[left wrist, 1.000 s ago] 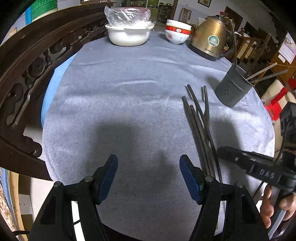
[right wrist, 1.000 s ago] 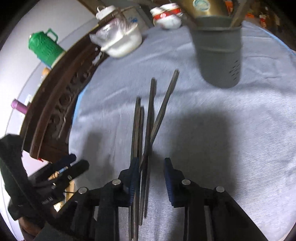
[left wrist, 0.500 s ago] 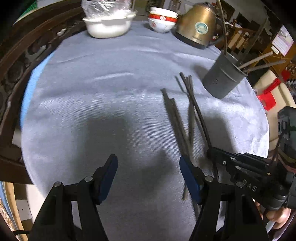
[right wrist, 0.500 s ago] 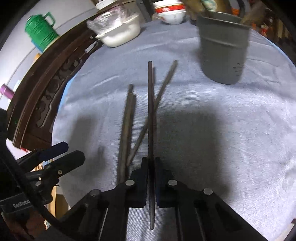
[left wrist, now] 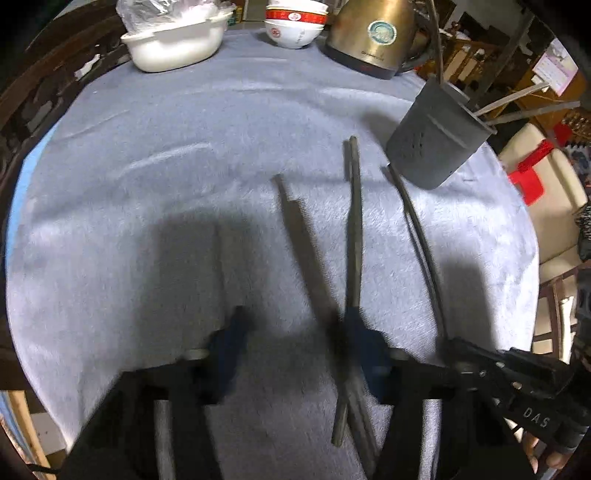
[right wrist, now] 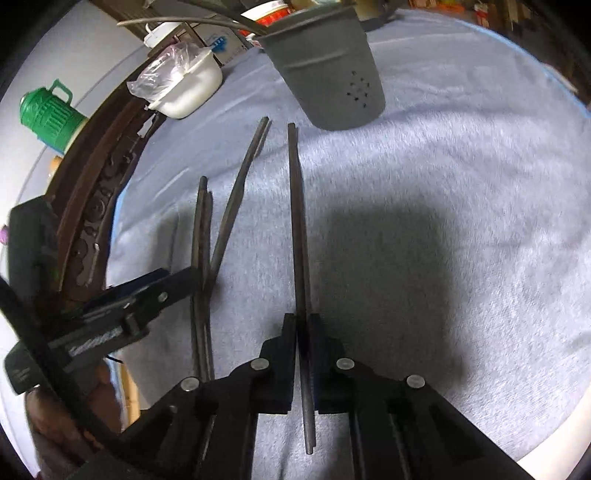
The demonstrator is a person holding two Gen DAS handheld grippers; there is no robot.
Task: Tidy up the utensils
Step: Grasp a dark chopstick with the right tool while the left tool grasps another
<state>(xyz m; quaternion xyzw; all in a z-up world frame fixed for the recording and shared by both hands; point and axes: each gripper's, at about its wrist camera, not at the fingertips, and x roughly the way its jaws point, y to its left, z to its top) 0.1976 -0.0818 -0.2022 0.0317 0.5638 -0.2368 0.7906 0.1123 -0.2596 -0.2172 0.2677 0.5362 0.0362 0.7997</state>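
Note:
Several dark chopsticks lie on the grey tablecloth [left wrist: 147, 221]. My right gripper [right wrist: 303, 325] is shut on one chopstick [right wrist: 297, 221], which points toward the grey utensil holder [right wrist: 332, 81]. In the left wrist view the same gripper [left wrist: 448, 343] holds that chopstick [left wrist: 417, 229] near the holder [left wrist: 432, 140], where a few sticks stand. My left gripper [left wrist: 295, 332] hangs blurred over the remaining chopsticks [left wrist: 306, 251]. Its jaws are closing with chopsticks between them, the pads still apart. It also shows at the left as the left gripper [right wrist: 184, 280], above the loose chopsticks [right wrist: 203, 240].
At the table's far edge stand a white bowl with a plastic bag [left wrist: 177, 40], stacked red-and-white bowls [left wrist: 295, 22] and a gold kettle [left wrist: 373, 37]. A carved dark wooden chair back [right wrist: 96, 192] curves along the left, with a green jug [right wrist: 48, 114] behind it.
My right gripper closed on one chopstick and drew it away from the pile, toward the holder. My left gripper moved right over the remaining chopsticks and its jaws narrowed.

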